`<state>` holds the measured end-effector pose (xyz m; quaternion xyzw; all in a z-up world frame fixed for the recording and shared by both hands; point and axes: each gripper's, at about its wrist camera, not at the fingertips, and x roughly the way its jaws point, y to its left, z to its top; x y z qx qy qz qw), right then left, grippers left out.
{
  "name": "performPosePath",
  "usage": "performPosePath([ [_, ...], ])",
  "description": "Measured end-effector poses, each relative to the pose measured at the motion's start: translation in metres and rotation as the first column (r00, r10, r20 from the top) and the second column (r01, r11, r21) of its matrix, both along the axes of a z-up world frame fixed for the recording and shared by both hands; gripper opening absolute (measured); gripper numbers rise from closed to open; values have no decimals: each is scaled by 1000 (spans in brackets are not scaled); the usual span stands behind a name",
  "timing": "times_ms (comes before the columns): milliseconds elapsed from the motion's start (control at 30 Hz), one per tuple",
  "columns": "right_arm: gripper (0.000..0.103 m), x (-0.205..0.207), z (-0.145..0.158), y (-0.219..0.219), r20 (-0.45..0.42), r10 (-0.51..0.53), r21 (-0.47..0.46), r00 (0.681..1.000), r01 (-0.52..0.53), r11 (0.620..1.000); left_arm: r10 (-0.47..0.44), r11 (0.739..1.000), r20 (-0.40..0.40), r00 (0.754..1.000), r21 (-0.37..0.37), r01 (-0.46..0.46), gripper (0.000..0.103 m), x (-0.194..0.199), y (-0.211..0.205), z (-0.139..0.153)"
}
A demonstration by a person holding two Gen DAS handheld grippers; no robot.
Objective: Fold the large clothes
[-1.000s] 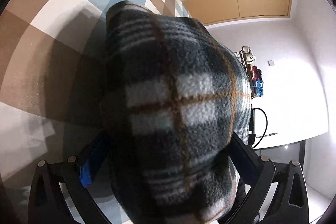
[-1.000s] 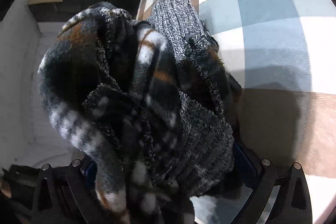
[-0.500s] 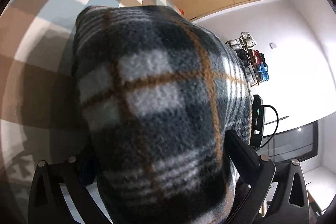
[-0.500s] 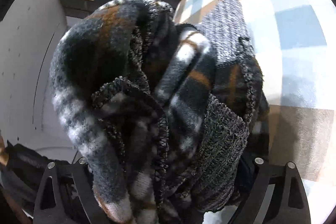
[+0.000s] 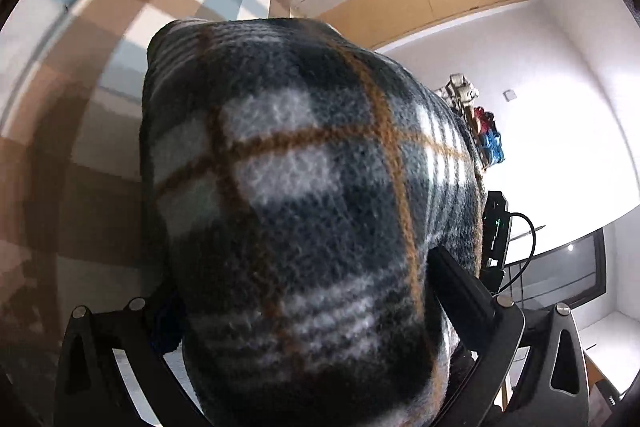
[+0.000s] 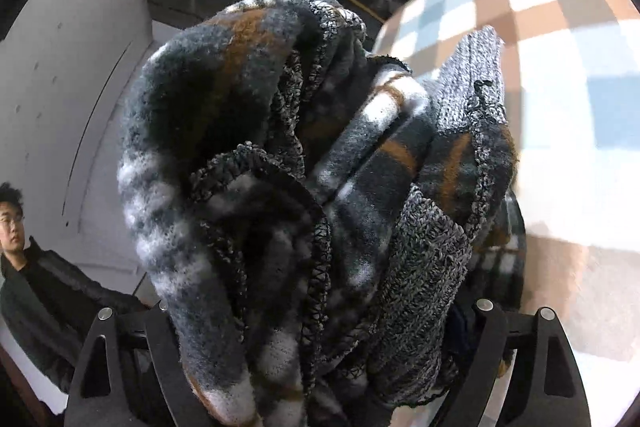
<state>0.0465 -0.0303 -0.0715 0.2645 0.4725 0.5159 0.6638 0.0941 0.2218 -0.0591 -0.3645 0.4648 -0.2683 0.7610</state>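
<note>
Fleece everywhere: the dark plaid jacket fills both wrist views. On the left, the left gripper has its jaws clamped on a smooth fold that bulges up over the checked blanket. On the right, the right gripper grips a bunched wad of the same jacket, grey knit cuff and stitched hems poking out; those jaws stand wide, just been closing in a bit on the wad. Someone in a dark coat sits at the left edge.

Checked surface in brown, pale blue, white squares; fleece's shadow across it.
</note>
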Motion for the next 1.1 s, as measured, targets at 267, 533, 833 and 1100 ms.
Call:
performPosePath([
  [267,89,-3,33,78,81,75,67,994,-81,994,107,994,91,990,26,-110,102,-21,78,39],
  [533,89,1,60,207,129,180,161,975,-199,967,253,954,177,951,116,-276,102,-42,188,84],
  [833,89,4,-8,330,11,222,235,975,-218,947,388,900,116,914,168,-403,102,-32,290,36],
  [1100,92,-20,-111,356,-203,161,142,966,-134,981,438,891,-41,898,149,-428,102,-28,318,-43],
])
